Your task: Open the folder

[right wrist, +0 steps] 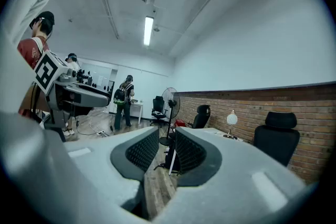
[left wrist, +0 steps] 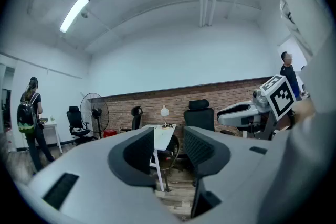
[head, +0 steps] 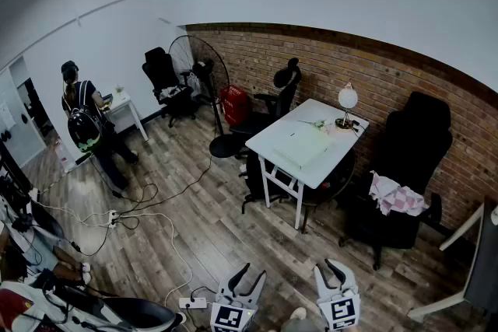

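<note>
A pale, flat folder [head: 303, 144] lies shut on the white table [head: 276, 145] that stands before the brick wall, far across the wooden floor from me. Both grippers show at the bottom edge of the head view, well short of the table. My left gripper [head: 247, 276] [left wrist: 168, 139] is held level, its jaws apart with nothing between them; a strip of the table [left wrist: 161, 136] shows through the gap. My right gripper [head: 332, 272] [right wrist: 166, 136] points slightly down, with a narrower gap between its jaws and nothing in it.
A globe desk lamp [head: 347, 99] stands on the table's far corner. Black office chairs [head: 408, 159] ring the table, one carrying a pink cloth [head: 397, 197]. A standing fan [head: 204, 66], floor cables with a power strip [head: 192, 302], and a person with a backpack [head: 84, 124] are to the left.
</note>
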